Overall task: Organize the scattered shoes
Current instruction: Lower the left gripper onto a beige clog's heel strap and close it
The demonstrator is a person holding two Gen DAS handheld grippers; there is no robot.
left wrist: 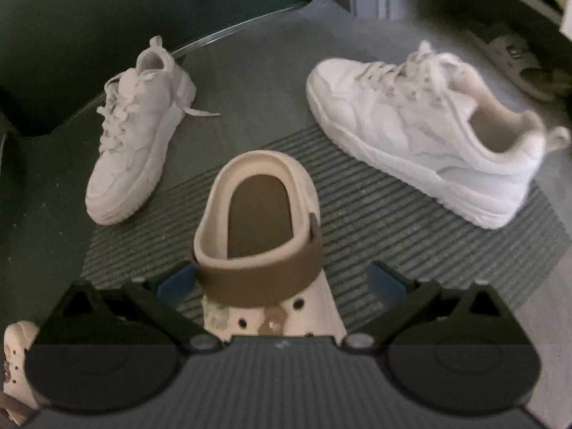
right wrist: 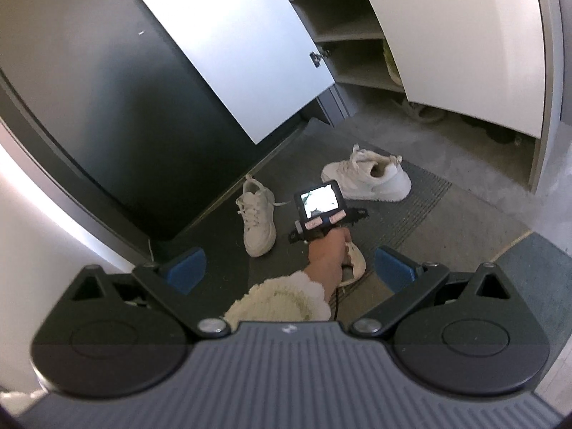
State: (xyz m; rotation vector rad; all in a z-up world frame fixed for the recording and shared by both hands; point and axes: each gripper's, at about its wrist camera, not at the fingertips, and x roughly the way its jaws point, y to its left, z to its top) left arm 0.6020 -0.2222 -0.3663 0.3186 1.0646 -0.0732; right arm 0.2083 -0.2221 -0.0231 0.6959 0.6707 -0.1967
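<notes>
Judging by how the shoes lie, the tidying has barely begun: nothing shown has reached the cupboard shelves (right wrist: 343, 32), and three shoes sit loose on the floor.

Between the fingers of the left claw (left wrist: 282, 280) lies a cream clog (left wrist: 261, 207) with a brown heel strap. The blue pads stand wide to either side of it; the left pad is just beside the strap, the right one apart from it, so this claw is released and has not closed on anything. The clog rests on the ribbed mat (left wrist: 393, 221), its holed toe tucked under the claw body and its heel opening stretching away, so its long axis runs nearly straight ahead along the fingers, heel farthest out.

Ahead and left of that claw lies a white sneaker (left wrist: 132, 136), toe toward the claw, heel away, its axis leaning slightly rightward as it recedes. Ahead and right is a second white sneaker (left wrist: 425, 132), set diagonally across the mat with its toe pointing left and away, its heel nearer and to the right. The two are well apart and not parallel, so pairing is left to do.

The right claw (right wrist: 289, 268) hangs high, spread and empty, looking down on the person's hand (right wrist: 327, 254) that grips the other tool. A further cream clog (left wrist: 14, 357) peeks in at the left claw's near left edge.
</notes>
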